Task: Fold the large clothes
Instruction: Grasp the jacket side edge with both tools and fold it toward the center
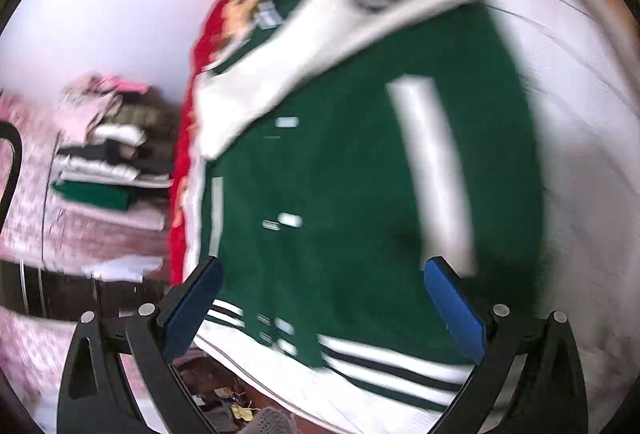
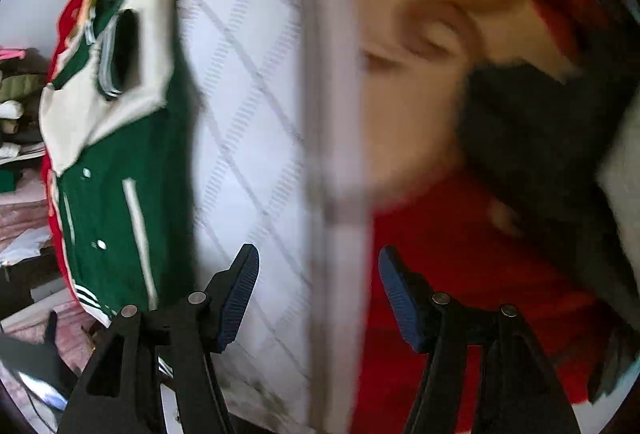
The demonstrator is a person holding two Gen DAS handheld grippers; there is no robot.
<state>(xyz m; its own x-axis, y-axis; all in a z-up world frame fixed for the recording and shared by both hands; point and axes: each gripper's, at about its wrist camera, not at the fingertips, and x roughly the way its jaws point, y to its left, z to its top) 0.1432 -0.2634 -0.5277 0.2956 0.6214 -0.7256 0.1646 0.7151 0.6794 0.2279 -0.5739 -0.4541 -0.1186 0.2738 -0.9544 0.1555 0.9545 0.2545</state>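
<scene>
Both tongs, left [image 1: 320, 298] and right [image 2: 318, 290], wide and empty; pinch the green jacket [image 1: 360, 174] hem corners evenly, near the bed [image 1: 580, 114] edge.

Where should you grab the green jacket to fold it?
Probably the striped hem of the green jacket, coming from the near edge of the bed. It lies flat there, right in front of the left gripper, whose fingers are open. A white sleeve already lies folded across the top. The right gripper points away from the jacket.
</scene>
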